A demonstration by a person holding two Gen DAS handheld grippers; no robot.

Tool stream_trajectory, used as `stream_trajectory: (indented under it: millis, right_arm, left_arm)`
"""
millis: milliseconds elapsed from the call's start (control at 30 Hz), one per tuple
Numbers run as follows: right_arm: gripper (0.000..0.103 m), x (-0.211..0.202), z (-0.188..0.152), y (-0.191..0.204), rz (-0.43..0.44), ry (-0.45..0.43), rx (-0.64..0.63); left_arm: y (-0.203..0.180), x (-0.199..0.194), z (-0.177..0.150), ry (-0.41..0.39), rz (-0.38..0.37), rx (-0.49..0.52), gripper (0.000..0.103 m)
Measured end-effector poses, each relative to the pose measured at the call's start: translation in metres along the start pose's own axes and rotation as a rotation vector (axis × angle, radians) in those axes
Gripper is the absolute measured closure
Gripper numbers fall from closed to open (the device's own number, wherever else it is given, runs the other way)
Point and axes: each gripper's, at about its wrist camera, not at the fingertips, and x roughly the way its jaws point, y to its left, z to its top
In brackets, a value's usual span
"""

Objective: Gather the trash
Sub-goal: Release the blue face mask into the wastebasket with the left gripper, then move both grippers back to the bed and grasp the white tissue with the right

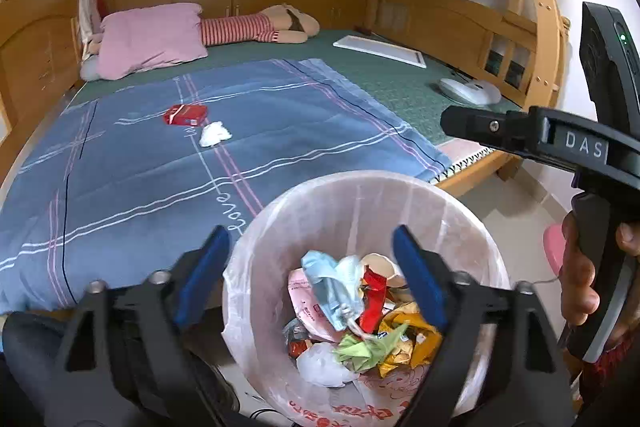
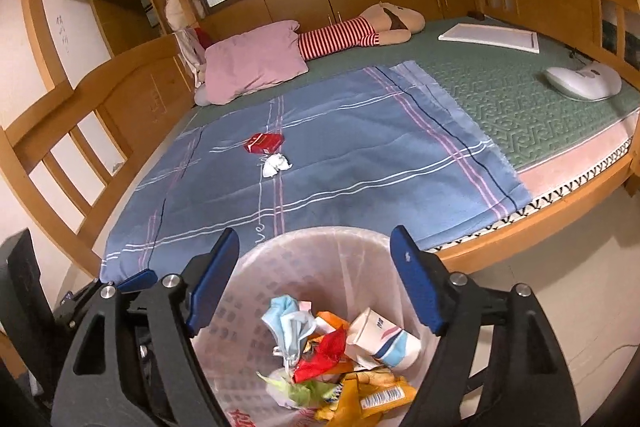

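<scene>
Legibly, the blanket (image 1: 280, 115) reads "love"; the right gripper (image 1: 452, 121) body reads "DAS". Both it and the left gripper (image 1: 312, 275) hang wide open, empty, above the lined trash bin (image 1: 360, 195). Red packet (image 1: 185, 115) and crumpled tissue (image 1: 215, 133) lie on the blanket.

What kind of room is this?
Most likely a bedroom: a wooden bed with a blue blanket and a pink pillow. A bin of trash stands beside it.
</scene>
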Motion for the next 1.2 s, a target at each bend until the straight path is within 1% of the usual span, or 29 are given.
stream_trajectory:
  millis: [100,133,200,233,300,367,433,500,533,567,600,633,700,733,767,800,833,900,933,967,1000,1033,1067,1100,1133,1167,1200]
  right_arm:
    - [0.025,0.012,0.011,0.007,-0.002,0.010,-0.012]
    - [0.023,0.015,0.013,0.009,-0.003,0.013,-0.016]
    - [0.023,0.028,0.024,0.016,0.005,0.031,-0.038]
    - [0.022,0.040,0.033,0.023,0.015,0.050,-0.053]
    - [0.022,0.057,0.045,0.032,0.024,0.077,-0.068]
    - [0.022,0.088,0.063,0.044,0.038,0.105,-0.095]
    - [0.022,0.113,0.074,0.054,0.028,0.126,-0.125]
    - [0.022,0.159,0.088,0.069,0.011,0.175,-0.154]
    - [0.022,0.177,0.093,0.075,0.019,0.204,-0.158]
    - [0.022,0.204,0.098,0.083,0.016,0.244,-0.157]
    - [0.022,0.218,0.100,0.087,-0.007,0.266,-0.161]
    - [0.022,0.244,0.102,0.095,-0.056,0.312,-0.177]
    - [0.022,0.289,0.105,0.109,-0.084,0.383,-0.190]
    - [0.022,0.315,0.105,0.117,-0.121,0.418,-0.215]
    - [0.022,0.339,0.105,0.125,-0.171,0.431,-0.261]
    - [0.022,0.350,0.104,0.127,-0.195,0.437,-0.280]
    - [0.022,0.373,0.101,0.129,-0.227,0.467,-0.294]
    - [0.026,0.409,0.092,0.123,-0.265,0.523,-0.276]
    - [0.035,0.419,0.091,0.121,-0.276,0.540,-0.277]
    - [0.053,0.428,0.087,0.119,-0.286,0.560,-0.278]
    - [0.061,0.438,0.082,0.116,-0.284,0.584,-0.271]
    - [0.065,0.442,0.080,0.115,-0.272,0.587,-0.263]
    - [0.076,0.441,0.080,0.116,-0.265,0.578,-0.266]
    - [0.082,0.438,0.081,0.120,-0.220,0.579,-0.268]
    - [0.083,0.433,0.081,0.126,-0.124,0.598,-0.243]
    - [0.083,0.427,0.080,0.135,-0.009,0.621,-0.213]
    - [0.083,0.424,0.078,0.140,0.041,0.634,-0.212]
  left_arm:
    - [0.017,0.001,0.001,-0.016,0.047,-0.043,0.013]
    - [0.032,0.004,0.002,-0.020,0.084,-0.078,0.013]
    - [0.054,0.010,0.004,-0.016,0.127,-0.135,0.013]
    - [0.075,0.015,0.005,-0.010,0.161,-0.190,0.013]
    - [0.101,0.023,0.008,0.000,0.197,-0.256,0.013]
    - [0.132,0.037,0.013,0.012,0.243,-0.310,0.013]
    - [0.157,0.051,0.017,0.025,0.307,-0.330,0.013]
    - [0.185,0.069,0.026,0.043,0.374,-0.337,0.013]
    - [0.198,0.079,0.030,0.053,0.402,-0.338,0.013]
    - [0.208,0.084,0.032,0.059,0.425,-0.337,0.013]
    - [0.217,0.090,0.036,0.063,0.451,-0.335,0.013]
    - [0.231,0.097,0.040,0.063,0.490,-0.329,0.013]
    - [0.247,0.102,0.044,0.052,0.541,-0.325,0.012]
    - [0.258,0.106,0.042,0.054,0.590,-0.337,0.010]
    - [0.265,0.109,0.041,0.071,0.615,-0.359,0.010]
    - [0.273,0.109,0.037,0.089,0.630,-0.391,0.010]
    - [0.279,0.110,0.034,0.099,0.627,-0.426,0.010]
    - [0.292,0.109,0.027,0.117,0.634,-0.481,0.010]
    - [0.295,0.107,0.025,0.122,0.643,-0.496,0.010]
    - [0.301,0.106,0.023,0.132,0.653,-0.520,0.010]
    - [0.304,0.106,0.021,0.139,0.657,-0.543,0.010]
    - [0.312,0.105,0.017,0.154,0.658,-0.585,0.010]
    - [0.316,0.104,0.013,0.164,0.656,-0.614,0.010]
    - [0.321,0.103,0.009,0.177,0.649,-0.657,0.010]
    - [0.322,0.103,0.006,0.182,0.642,-0.687,0.010]
    - [0.327,0.103,0.004,0.186,0.629,-0.731,0.010]
    - [0.330,0.101,0.000,0.184,0.611,-0.774,0.010]
